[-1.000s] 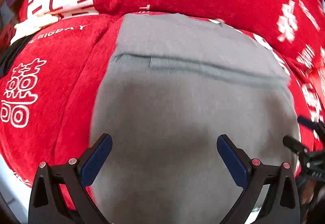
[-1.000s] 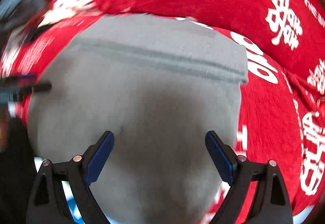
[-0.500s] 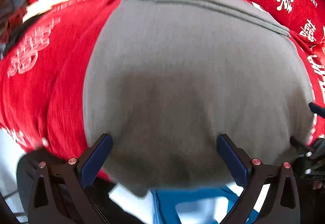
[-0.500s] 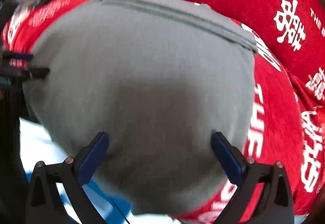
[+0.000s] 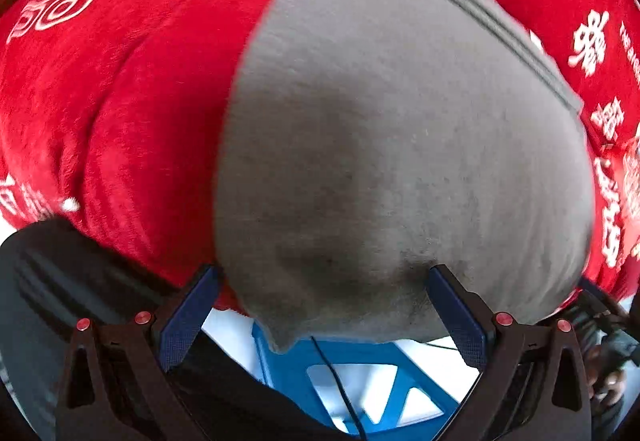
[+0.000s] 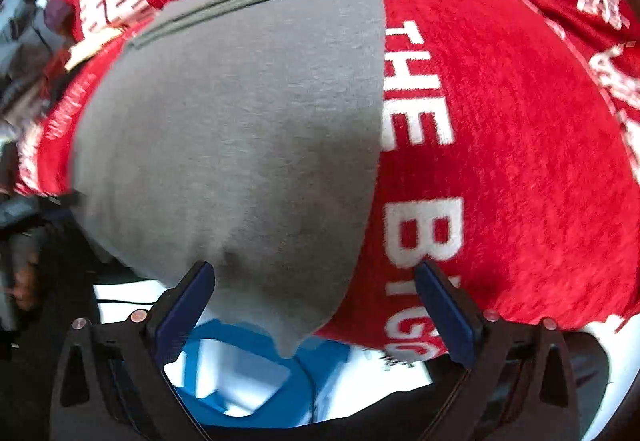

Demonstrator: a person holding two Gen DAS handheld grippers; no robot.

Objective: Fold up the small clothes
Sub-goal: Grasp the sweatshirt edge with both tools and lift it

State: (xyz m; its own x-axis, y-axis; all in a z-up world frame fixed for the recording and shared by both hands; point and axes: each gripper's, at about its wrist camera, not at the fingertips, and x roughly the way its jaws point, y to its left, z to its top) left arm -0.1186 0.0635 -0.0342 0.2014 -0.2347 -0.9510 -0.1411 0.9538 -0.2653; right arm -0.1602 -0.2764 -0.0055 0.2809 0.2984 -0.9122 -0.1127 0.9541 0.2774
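Note:
A grey garment (image 5: 400, 129) lies flat on a red cloth with white lettering (image 5: 120, 81); its near edge hangs over the table's front. Its stitched hem runs along the far side. My left gripper (image 5: 320, 313) is open and empty, its blue pads either side of the garment's near left corner. The garment also shows in the right wrist view (image 6: 248, 129). My right gripper (image 6: 316, 313) is open and empty, straddling the near right corner. Neither gripper touches the fabric as far as I can tell.
The red cloth (image 6: 500, 145) covers the table all round the garment. Below the table edge stands a blue plastic stool (image 5: 352, 381), also seen under the right gripper (image 6: 248, 373), with a thin black cable across it. The other gripper shows at the right edge (image 5: 608, 325).
Both grippers have drawn back toward the table's near edge, so the garment's front edge and the blue stool below have come into view. The jaws stayed open.

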